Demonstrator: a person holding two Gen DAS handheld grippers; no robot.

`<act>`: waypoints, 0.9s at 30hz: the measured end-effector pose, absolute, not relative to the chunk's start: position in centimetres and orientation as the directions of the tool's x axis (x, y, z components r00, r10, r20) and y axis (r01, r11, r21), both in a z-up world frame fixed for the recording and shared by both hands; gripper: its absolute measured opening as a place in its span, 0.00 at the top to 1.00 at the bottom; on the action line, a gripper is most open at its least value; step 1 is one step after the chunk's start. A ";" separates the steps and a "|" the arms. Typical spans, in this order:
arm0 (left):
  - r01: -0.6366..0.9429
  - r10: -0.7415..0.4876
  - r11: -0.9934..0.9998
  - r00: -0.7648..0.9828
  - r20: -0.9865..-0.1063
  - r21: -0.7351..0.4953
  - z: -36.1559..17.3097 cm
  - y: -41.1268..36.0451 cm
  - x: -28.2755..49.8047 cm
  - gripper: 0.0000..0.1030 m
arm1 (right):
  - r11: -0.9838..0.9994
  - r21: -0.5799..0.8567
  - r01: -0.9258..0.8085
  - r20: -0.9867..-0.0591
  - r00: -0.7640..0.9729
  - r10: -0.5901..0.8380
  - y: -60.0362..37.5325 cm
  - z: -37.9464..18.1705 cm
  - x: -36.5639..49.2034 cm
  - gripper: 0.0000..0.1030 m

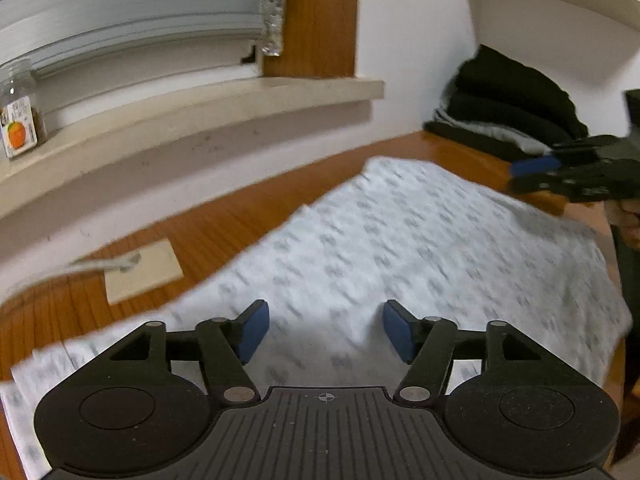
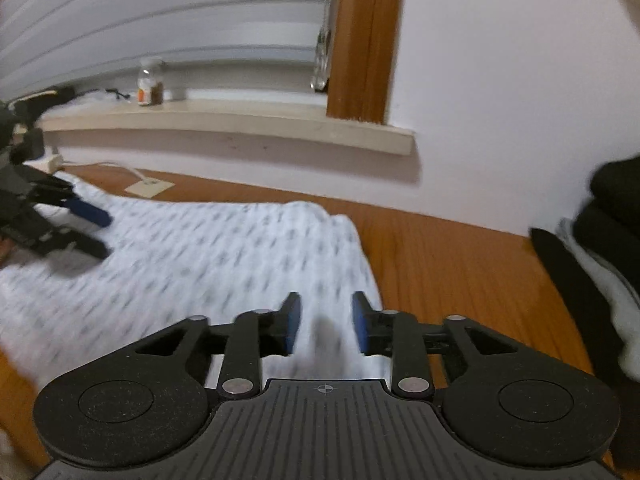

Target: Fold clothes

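Patterned white cloth (image 1: 400, 248) lies spread on a wooden table (image 1: 224, 216), filling the centre and lower half of both views, its left edge uneven and blurred. Folding looks barely begun; most creases seem left to make. Left gripper (image 1: 324, 330) hovers at the bottom centre with jaws wide apart, holding nothing. Right gripper (image 2: 326, 324) is also parted and empty, over the cloth's right edge. At right, a stack of dark folded clothes (image 1: 512, 104) suggests earlier pieces are done. A beige card (image 1: 142, 270) sits at left; a jar (image 1: 18, 110) stands on the windowsill (image 1: 200, 108), upper left. Nothing blocks the cloth.
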State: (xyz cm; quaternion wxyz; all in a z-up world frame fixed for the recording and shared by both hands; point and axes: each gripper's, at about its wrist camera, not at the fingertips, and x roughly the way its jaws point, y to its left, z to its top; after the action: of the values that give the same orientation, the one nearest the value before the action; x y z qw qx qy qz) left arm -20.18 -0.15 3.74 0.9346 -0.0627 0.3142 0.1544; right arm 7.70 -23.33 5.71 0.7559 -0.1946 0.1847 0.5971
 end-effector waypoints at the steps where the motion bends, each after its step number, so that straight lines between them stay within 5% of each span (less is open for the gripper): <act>1: -0.330 0.250 0.944 0.755 -0.606 -0.022 4.0 0.4 -19.6 0.34 | 0.206 -0.058 -0.977 -0.528 0.205 0.824 -21.6 5.8 8.7 0.64; 6: -0.330 0.247 0.944 0.751 -0.612 -0.024 4.5 2.7 -16.8 0.30 | 0.230 0.050 -0.972 -0.591 0.157 0.791 -15.2 5.1 13.7 0.55; 15: -0.322 0.206 0.944 0.753 -0.625 -0.077 2.0 4.9 -16.1 0.28 | 0.168 0.358 -0.918 -0.595 -0.086 0.799 -11.8 3.2 18.0 0.54; 16: -0.323 0.199 0.942 0.754 -0.626 -0.090 1.9 5.1 -16.1 0.28 | 0.167 0.364 -0.916 -0.594 -0.090 0.799 -11.8 3.3 17.9 0.62; 17: -0.325 0.196 0.941 0.757 -0.624 -0.098 1.9 5.2 -16.2 0.28 | 0.168 0.366 -0.915 -0.594 -0.091 0.799 -11.8 3.5 17.8 0.89; 24: -0.355 0.225 0.930 0.752 -0.619 -0.093 1.8 5.4 -16.3 0.25 | 0.163 0.187 -0.969 -0.427 0.069 0.901 -17.6 8.7 13.8 0.95; 27: -0.354 0.218 0.930 0.754 -0.620 -0.104 1.7 5.6 -16.3 0.24 | 0.151 -0.011 -0.988 -0.434 0.141 0.890 -19.6 9.1 10.5 0.95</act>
State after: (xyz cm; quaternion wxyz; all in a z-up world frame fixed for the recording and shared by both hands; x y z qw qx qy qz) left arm -16.32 5.58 1.72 0.9302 -0.1077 0.3155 0.1535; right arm 10.48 -19.59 9.11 0.7405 -0.1492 0.1656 0.6341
